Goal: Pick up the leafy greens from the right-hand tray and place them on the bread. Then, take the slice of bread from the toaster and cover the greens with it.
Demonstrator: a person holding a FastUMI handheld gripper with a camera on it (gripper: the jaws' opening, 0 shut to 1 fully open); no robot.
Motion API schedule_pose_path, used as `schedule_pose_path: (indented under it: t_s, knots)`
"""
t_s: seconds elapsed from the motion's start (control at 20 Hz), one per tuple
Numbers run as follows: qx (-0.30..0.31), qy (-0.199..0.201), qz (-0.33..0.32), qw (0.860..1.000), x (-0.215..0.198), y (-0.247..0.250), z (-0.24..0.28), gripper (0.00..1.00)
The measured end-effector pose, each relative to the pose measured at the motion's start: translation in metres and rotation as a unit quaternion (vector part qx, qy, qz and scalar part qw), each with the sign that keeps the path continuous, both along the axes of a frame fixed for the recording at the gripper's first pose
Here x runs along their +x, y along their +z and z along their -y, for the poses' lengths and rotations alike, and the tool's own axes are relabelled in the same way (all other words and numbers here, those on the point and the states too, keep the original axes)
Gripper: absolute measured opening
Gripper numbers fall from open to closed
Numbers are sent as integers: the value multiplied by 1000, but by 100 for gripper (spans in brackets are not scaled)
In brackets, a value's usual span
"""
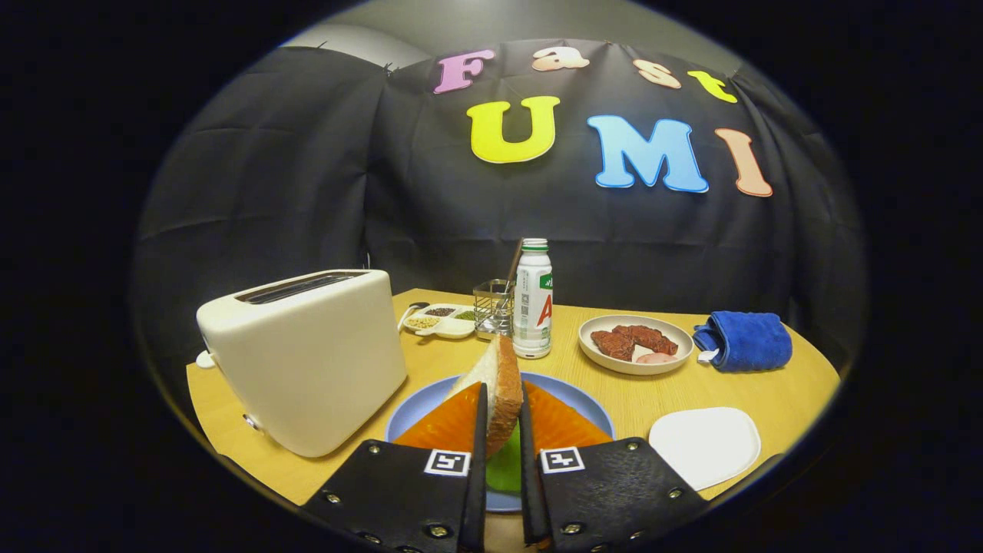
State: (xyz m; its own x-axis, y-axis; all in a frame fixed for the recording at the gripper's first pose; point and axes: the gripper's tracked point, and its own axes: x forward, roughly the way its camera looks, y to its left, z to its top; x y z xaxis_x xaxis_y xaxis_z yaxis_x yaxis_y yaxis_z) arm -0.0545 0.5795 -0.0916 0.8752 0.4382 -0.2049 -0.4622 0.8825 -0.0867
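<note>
Black gripper (503, 461) fingers, each bearing a black-and-white square marker, clamp a white-crumbed, brown-crusted bread slice (495, 388). Beneath: green leaf (504, 468), orange pieces, blue plate (572, 395). Cream toaster (303, 357) at 9 o'clock. Blue towel (745, 340) at 2 o'clock; white tray (705, 445) at 3 o'clock. Table (768, 392) is pale wood-grain.

Bread slice (499, 392) hides most of the greens (504, 465); seasoning dish (439, 317) contents too small to tell

Black claw (503, 430), orange fingers (453, 424), square markers (screwed plates)
</note>
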Motion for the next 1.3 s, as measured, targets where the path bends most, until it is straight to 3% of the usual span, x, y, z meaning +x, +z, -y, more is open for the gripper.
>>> schedule_pose_path:
  t_s: [0.1, 0.5, 0.7, 0.8, 1.3]
  knots:
    - [-13, -2, -4, 1000, 4, -6, 5, 27]
    - [-2, -3, -37, 999, 12, -19, 19, 37]
    - [15, -7, -51, 999, 15, -21, 24, 38]
    - [8, -14, -48, 999, 18, -21, 31, 45]
    - [-35, -34, -33, 998, 23, -25, 47, 49]
